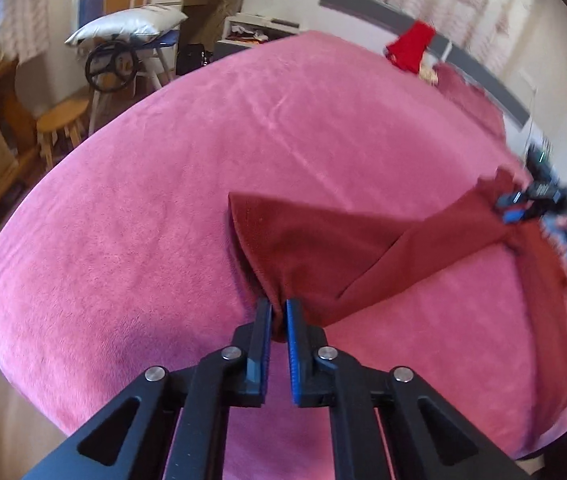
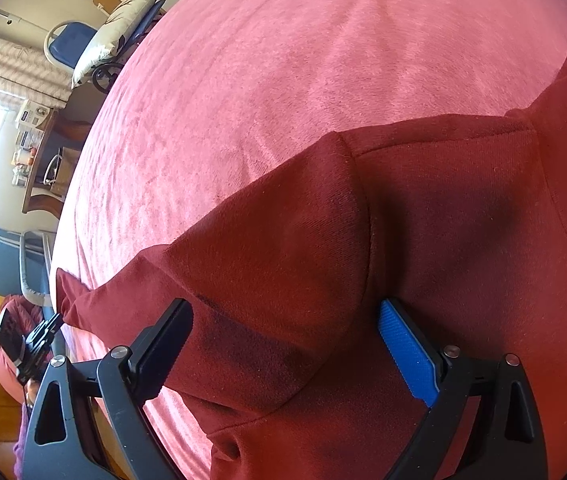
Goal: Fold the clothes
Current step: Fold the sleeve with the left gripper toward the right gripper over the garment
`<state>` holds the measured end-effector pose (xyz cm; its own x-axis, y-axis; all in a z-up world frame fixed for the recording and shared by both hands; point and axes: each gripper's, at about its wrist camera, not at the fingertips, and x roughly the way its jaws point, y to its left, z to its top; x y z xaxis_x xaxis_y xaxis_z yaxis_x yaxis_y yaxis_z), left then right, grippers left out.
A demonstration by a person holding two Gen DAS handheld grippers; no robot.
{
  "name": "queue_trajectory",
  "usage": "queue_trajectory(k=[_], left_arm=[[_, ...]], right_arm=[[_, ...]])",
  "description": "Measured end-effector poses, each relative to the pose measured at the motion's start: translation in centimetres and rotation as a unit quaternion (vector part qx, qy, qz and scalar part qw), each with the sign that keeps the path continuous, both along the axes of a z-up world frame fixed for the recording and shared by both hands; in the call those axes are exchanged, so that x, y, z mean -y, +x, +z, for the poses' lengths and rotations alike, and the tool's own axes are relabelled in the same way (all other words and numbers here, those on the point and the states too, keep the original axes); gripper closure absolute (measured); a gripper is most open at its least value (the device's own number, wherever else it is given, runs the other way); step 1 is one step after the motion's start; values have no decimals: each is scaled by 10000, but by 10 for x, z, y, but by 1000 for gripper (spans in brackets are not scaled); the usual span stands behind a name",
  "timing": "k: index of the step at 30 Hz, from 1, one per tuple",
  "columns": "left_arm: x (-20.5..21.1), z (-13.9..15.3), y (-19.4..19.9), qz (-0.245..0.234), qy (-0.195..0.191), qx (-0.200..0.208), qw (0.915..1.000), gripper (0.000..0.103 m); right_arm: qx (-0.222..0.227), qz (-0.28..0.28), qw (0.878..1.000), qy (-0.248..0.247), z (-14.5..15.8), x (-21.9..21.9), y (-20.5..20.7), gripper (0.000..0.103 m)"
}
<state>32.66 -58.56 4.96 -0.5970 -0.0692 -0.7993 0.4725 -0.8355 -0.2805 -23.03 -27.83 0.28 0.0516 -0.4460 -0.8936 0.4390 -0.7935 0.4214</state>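
Dark-red sweatshirt (image 1: 323, 248), soft, limp and likely light, lies on the pink bedspread (image 1: 163, 200); left gripper (image 1: 279, 320) pinches its sleeve end (best hold: hems), right gripper (image 2: 283, 344) gapes wide over it.

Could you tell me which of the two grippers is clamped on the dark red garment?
The left gripper: its jaws pinch the dark red garment. The right gripper stands wide open over it.
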Motion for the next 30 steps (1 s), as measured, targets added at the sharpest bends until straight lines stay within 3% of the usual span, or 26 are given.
queue_trajectory(k=[3, 6, 8, 10, 13, 18, 20, 22, 24, 26, 30], left_arm=[[11, 31, 13, 396, 540, -634, 9957, 98], [38, 62, 28, 1062, 1240, -1483, 9754, 98], [59, 77, 28, 1539, 1451, -1799, 9607, 98], [87, 81, 16, 2051, 1615, -1856, 9473, 99], [110, 68, -12, 2394, 1423, -1325, 9513, 99], [78, 40, -37, 1526, 921, -764, 9810, 85], [51, 35, -37, 896, 548, -588, 9927, 81], [14, 35, -36, 110, -193, -287, 9993, 77], [-16, 38, -32, -580, -747, -172, 9954, 74], [-30, 31, -32, -1011, -1016, 231, 9894, 72], [-51, 10, -36, -1771, -1568, 1146, 9648, 72]], right_arm=[[41, 15, 10000, -44, 0, -8, -1, 8], [106, -27, 9999, -128, -1, -19, -4, 8], [130, -46, 9998, -172, -1, -25, -5, 8], [149, -62, 9996, -213, -1, -31, -6, 8], [160, -93, 9995, -257, 0, -42, -8, 8], [225, -112, 9993, -284, 4, -45, -4, 8], [233, -73, 9993, -292, 6, -48, 2, 7], [214, -20, 9993, -305, 6, -51, 4, 7], [197, 25, 9993, -322, 5, -48, 5, 7], [207, 11, 9991, -365, 2, -32, 0, 7], [221, -90, 9990, -368, 3, -42, 1, 7]])
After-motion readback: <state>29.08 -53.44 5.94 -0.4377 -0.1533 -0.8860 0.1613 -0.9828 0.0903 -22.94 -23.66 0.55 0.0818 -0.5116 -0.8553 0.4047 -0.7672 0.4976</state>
